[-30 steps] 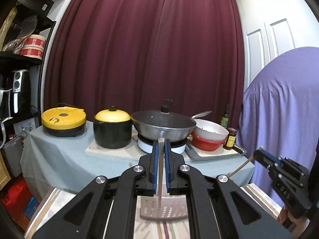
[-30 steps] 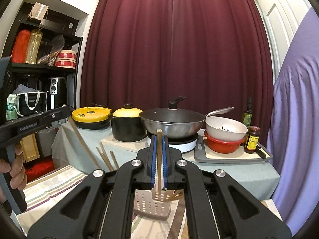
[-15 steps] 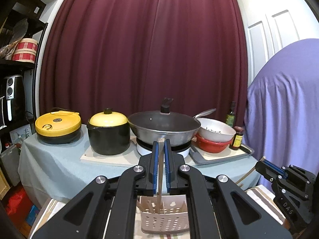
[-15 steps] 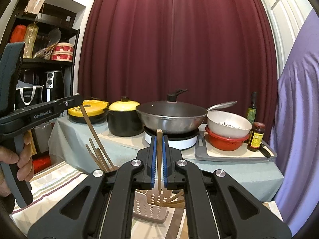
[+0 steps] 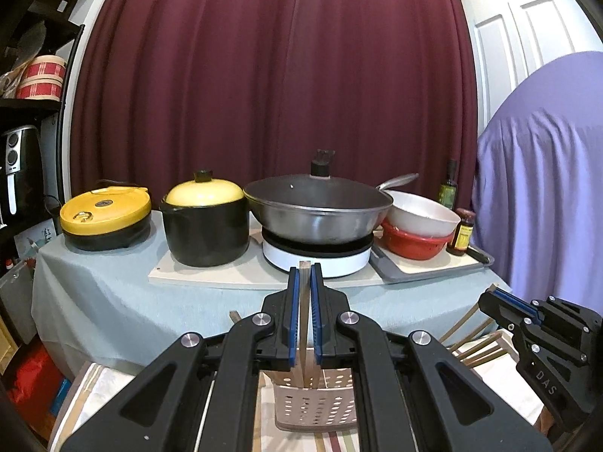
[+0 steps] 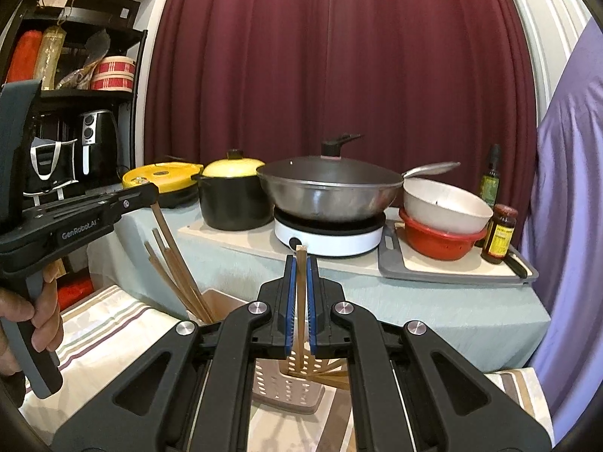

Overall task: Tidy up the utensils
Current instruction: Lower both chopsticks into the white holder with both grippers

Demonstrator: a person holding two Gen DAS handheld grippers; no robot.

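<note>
Above striped cloth [image 6: 113, 324], both tools [image 5: 304, 293] [image 6: 299, 282] pinch upright chopsticks [image 5: 304, 316] [image 6: 300, 301].

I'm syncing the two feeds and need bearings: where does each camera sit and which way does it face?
Left wrist: on the left gripper, shut on a wooden chopstick, facing the wok; the right gripper shows at right.
Right wrist: on the right gripper, shut on a chopstick, same heading; the left hand shows at left.
Shared: wok, perforated utensil holder.

Even, soft indoor light, sharp around the wok [image 5: 318, 209], with strong fisheye bending and dark vignetted corners beyond it.
</note>
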